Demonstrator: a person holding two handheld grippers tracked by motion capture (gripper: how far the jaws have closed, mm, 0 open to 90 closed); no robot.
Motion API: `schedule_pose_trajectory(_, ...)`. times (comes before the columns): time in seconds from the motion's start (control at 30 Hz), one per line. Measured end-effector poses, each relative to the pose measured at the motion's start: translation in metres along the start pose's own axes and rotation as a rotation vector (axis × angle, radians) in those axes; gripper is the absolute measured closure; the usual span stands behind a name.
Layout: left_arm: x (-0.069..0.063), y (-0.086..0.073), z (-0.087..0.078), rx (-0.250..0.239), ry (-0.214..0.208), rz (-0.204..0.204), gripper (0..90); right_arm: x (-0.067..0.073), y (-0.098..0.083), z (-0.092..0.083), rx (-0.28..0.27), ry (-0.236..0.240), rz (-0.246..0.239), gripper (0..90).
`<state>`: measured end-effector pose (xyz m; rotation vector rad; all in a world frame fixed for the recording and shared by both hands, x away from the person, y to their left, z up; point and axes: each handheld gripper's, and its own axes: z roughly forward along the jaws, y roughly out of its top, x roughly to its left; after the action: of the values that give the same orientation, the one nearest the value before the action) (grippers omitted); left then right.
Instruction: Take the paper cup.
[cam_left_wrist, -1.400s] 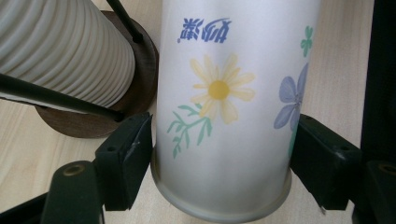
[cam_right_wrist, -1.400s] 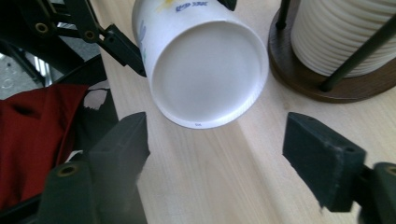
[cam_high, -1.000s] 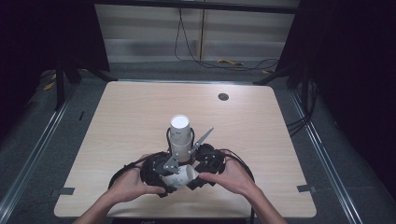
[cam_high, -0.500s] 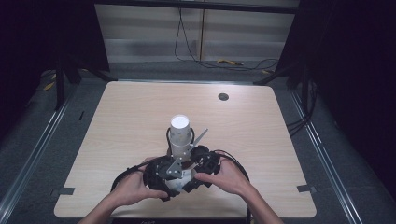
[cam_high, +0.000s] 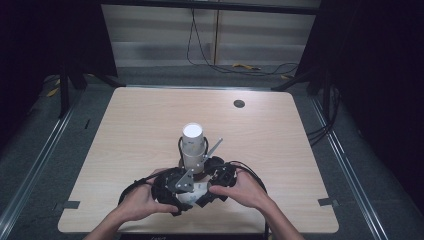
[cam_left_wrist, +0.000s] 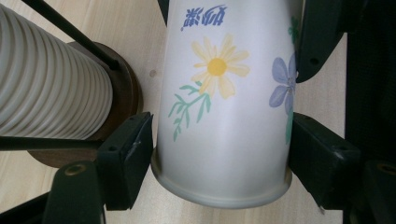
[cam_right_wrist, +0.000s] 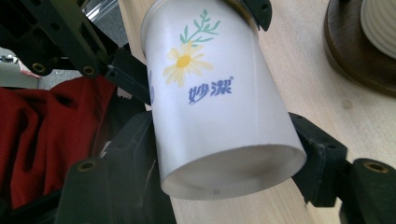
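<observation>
At the near edge of the pale wooden desk (cam_high: 150, 115), the left gripper (cam_left_wrist: 219, 154) and the right gripper (cam_right_wrist: 224, 154) both clamp one white paper cup printed with flowers (cam_high: 192, 192), held lying sideways between them. The right jaws have just been closing on its base end; the left jaws grip its rim end. Their views reveal a yellow daisy and blue lettering, too small from above. Just beyond stands a tall stack of white ribbed paper cups (cam_high: 192, 145) on a round dark wooden base (cam_left_wrist: 116, 93); the high view shows its white top.

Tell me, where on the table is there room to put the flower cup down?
Bare wood lies left and right of the cup stack, and behind it up to the dark round spot. The near edge is crowded: both grippers, left and right, grip the paper cup beside the stack's base.
</observation>
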<state>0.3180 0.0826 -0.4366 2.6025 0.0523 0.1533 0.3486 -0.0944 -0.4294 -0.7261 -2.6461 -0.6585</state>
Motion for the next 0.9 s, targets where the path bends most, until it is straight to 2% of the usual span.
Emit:
schedule_pose_trajectory(0.03,-0.0002,-0.0006,0.0008,-0.006,-0.002,-0.012,25.9,0.0005,-0.0002,-0.0004,-0.001,-0.002,0.004,32.1)
schedule_pose_trajectory(0.07,0.0012,-0.0009,0.0010,-0.001,-0.010,0.003,25.6,0.0010,-0.0005,-0.0005,-0.005,-0.002,0.002,33.2)
schedule_pose_trajectory(0.17,0.0014,-0.0016,0.0015,-0.011,-0.013,0.009,25.2,0.0008,-0.0008,-0.0007,-0.004,0.000,-0.003,33.9)
schedule_pose_trajectory(0.23,0.0015,-0.0023,0.0013,-0.019,-0.014,0.003,24.7,0.0012,-0.0010,-0.0012,-0.004,0.004,0.012,34.3)
schedule_pose_trajectory(0.27,0.0011,-0.0029,0.0013,-0.029,-0.004,-0.006,24.3,0.0010,-0.0011,-0.0013,-0.006,0.007,0.010,34.6)
schedule_pose_trajectory(0.4,0.0042,-0.0037,-0.0008,-0.036,-0.018,-0.007,22.8,0.0002,-0.0013,-0.0023,-0.025,0.005,0.000,35.2)
schedule_pose_trajectory(0.47,0.0040,-0.0051,-0.0011,-0.064,-0.023,-0.034,22.0,0.0008,-0.0011,-0.0033,-0.024,0.003,-0.002,35.4)
schedule_pose_trajectory(0.7,0.0084,-0.0083,-0.0035,-0.088,-0.049,-0.053,18.4,0.0030,-0.0019,-0.0075,-0.044,0.001,0.001,35.8)
schedule_pose_trajectory(0.77,0.0086,-0.0086,-0.0042,-0.090,-0.049,-0.048,17.5,0.0031,-0.0026,-0.0079,-0.049,0.002,0.003,35.8)
schedule_pose_trajectory(0.9,0.0086,-0.0097,-0.0061,-0.109,-0.050,-0.069,17.0,0.0045,-0.0057,-0.0090,-0.073,-0.003,0.007,35.8)
